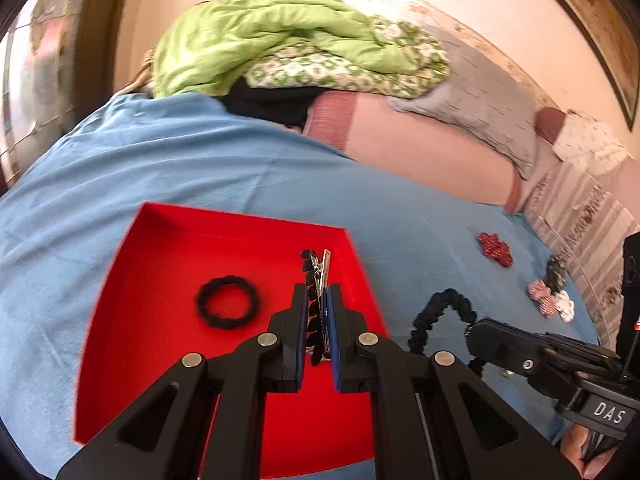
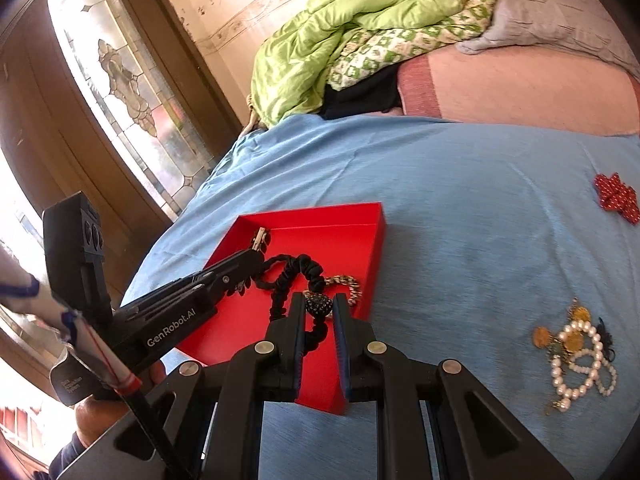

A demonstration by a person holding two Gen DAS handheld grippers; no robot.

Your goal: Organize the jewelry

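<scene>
My left gripper is clamped on a metal hair clip, its long axis running straight along the fingers toward the far wall of the red tray. Only my right camera shows my right gripper pinching a black scrunchie band above the tray's near edge, and a pearl pile on the blue sheet.

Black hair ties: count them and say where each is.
2. One ring lies in the red tray; a longer one is pinched in the fingers of the right gripper. The jewelry pile may hide more.
</scene>
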